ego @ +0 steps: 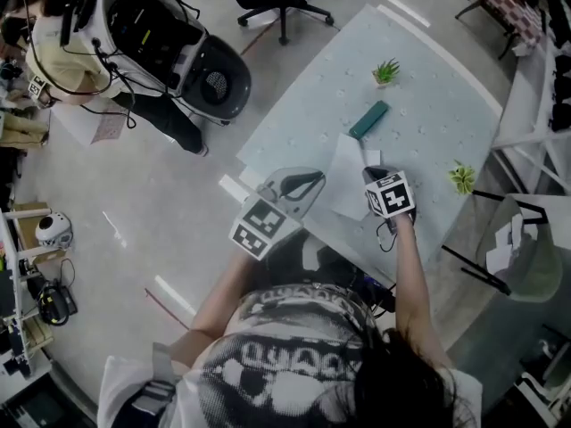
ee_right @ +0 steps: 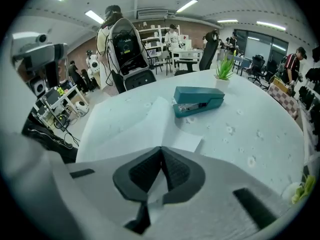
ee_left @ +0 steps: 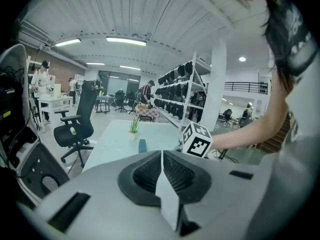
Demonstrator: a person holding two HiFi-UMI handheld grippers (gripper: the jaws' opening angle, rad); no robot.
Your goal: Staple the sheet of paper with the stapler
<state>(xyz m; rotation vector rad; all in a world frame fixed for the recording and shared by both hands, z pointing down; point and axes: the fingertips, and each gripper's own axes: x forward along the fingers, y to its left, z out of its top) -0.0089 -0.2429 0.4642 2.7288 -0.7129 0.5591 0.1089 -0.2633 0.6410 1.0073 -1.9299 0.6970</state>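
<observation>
Both grippers pinch one sheet of paper (ego: 343,181). The left gripper (ee_left: 162,154) is clamped on one edge, the right gripper (ee_right: 161,150) on the other. The sheet fans out ahead of the fingers, and a teal stapler (ee_right: 198,100) lies just beyond it. Light and floppy, the paper probably sags and creases easily, so margins are the safest hold. Bare table (ego: 428,105) lies ahead, its edge close behind the fingers.

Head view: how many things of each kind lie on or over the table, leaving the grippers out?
Stapler: 1
Small plants: 2 (green, yellow-green)
Sheet of paper: 1 (a second under it cannot be ruled out)
Total: 4
</observation>
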